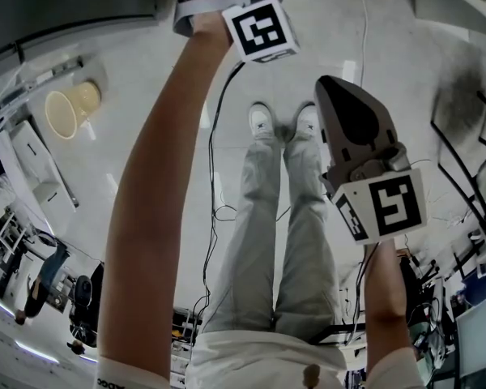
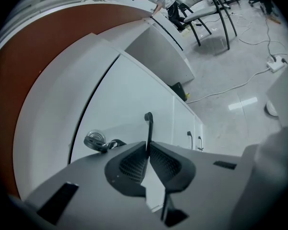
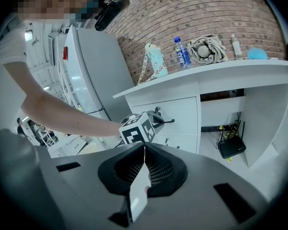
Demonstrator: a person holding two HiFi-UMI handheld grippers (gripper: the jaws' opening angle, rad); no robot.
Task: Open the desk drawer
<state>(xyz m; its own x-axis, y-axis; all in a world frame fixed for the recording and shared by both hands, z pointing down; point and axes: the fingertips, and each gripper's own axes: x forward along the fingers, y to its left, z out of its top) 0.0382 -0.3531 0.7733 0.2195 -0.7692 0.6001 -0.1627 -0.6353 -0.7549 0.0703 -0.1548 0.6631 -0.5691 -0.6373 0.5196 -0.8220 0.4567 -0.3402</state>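
**Left tongs** [image 2: 148, 146]: the jaws are closed tight on the thin dark handle [image 2: 149, 124] of the drawer [image 2: 134, 104]. The handle passes between the tips, and its far end stands clear beyond them. A bunch of keys [image 2: 97, 141] hangs at the lock just beside the handle, apart from the tongs.

**Right tongs** [image 3: 144, 147]: the jaws are together and hold nothing. They hang in open air, well back from the surface [image 3: 206, 73], and point toward it.

**Drawer:** it is the top one in the white unit under the surface. In the right gripper view its front looks flush with the frame around it, with no gap to be seen. The marker cube [image 3: 137, 128] of the left tongs sits directly in front of it.

**Surroundings:** a blue-capped bottle [image 3: 181, 51] and a light bag [image 3: 206, 49] stand on the surface against a brick wall [image 3: 206, 13]. In the head view both forearms reach forward over a grey floor [image 1: 146, 136].
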